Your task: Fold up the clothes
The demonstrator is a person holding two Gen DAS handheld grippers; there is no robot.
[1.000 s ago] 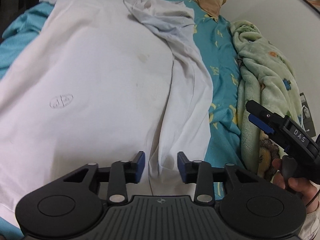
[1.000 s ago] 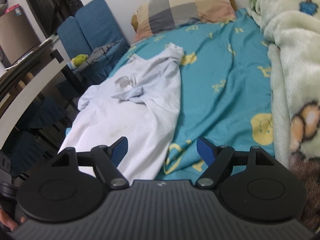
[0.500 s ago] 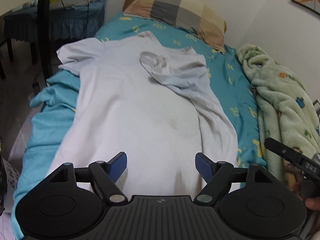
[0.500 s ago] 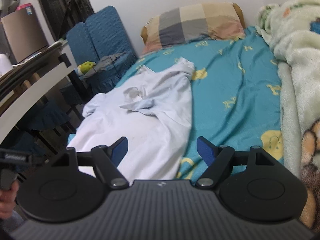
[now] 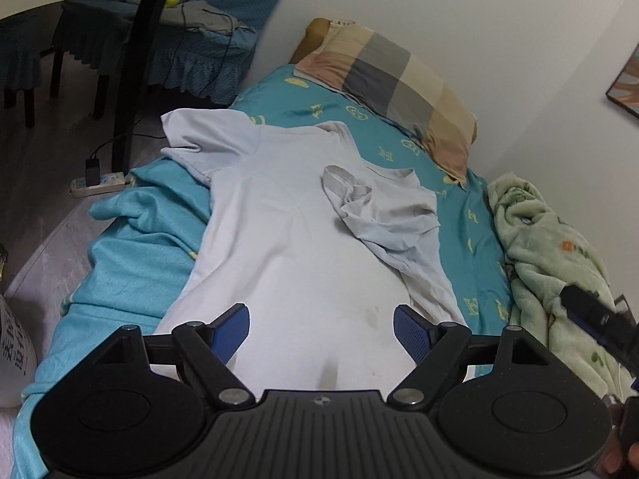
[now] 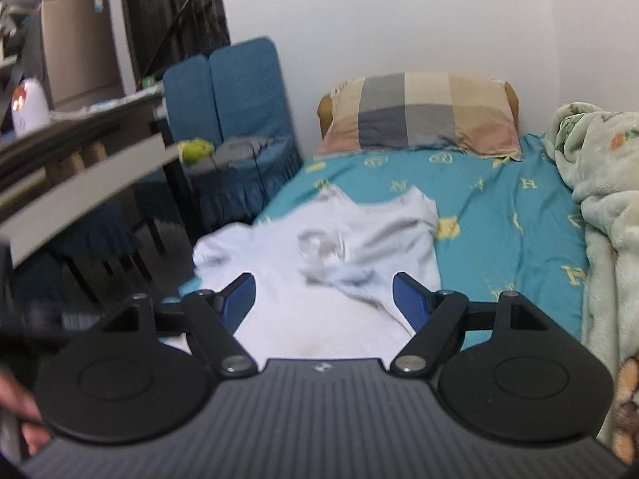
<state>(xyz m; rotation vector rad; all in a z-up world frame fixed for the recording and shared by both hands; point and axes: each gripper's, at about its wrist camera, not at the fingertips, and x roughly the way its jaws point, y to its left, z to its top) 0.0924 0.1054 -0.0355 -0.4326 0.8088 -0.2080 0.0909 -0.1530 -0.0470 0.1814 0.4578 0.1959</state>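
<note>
Both sets of jaws are empty. In the left wrist view the left gripper (image 5: 321,329) is opening wide, its blue pads over the near hem of the white shirt (image 5: 287,247) with nothing pinched between them. The right gripper (image 6: 323,299) stands wide too, bare, its pads seemingly raised above the cloth.

Outward from the jaws, the shirt runs up the frame toward the pillow (image 5: 391,88), its long axis in line with the left jaws. One side is already turned in, right of centre; the other sleeve (image 5: 199,139) lies spread at upper left, near the edge of the bed (image 5: 131,263). That unfolded side looks nearer the left gripper, so the coming fold probably falls to it.
</note>
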